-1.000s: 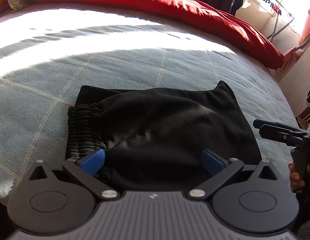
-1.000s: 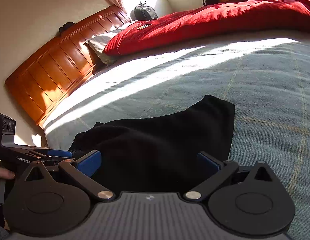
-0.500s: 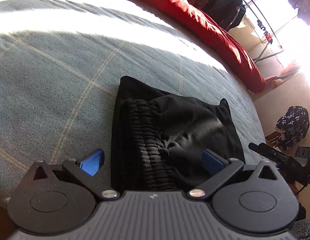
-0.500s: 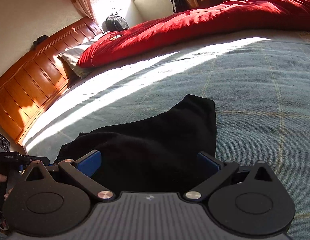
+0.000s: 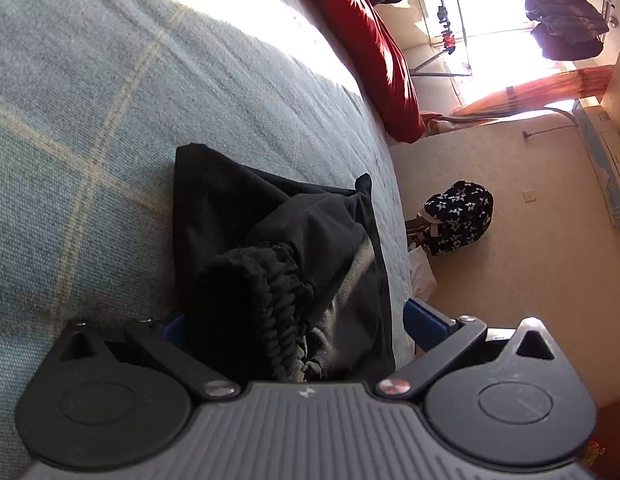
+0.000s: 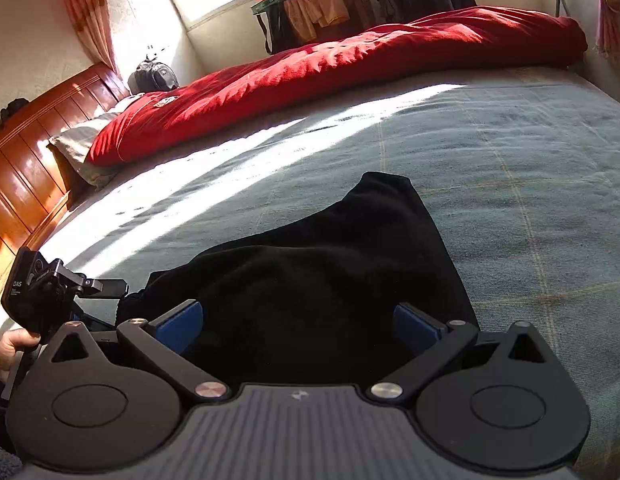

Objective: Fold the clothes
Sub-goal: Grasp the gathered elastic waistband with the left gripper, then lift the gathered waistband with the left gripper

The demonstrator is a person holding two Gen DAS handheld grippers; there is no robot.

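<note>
While both pairs of fingers stand wide apart, the left gripper (image 5: pixel 295 326) straddles the black trousers' (image 5: pixel 277 240) bunched waistband; the right gripper (image 6: pixel 297 324) frames the folded cloth, lying ahead on the blue-grey bedspread (image 6: pixel 510 168), red duvet (image 6: pixel 350 68) beyond.

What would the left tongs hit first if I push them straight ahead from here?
Most likely the black garment: its bunched elastic waistband sits right between the open left tongs, apparently already touching. Beyond it lies only the blue-grey bedspread. Depth is hard to judge.
</note>
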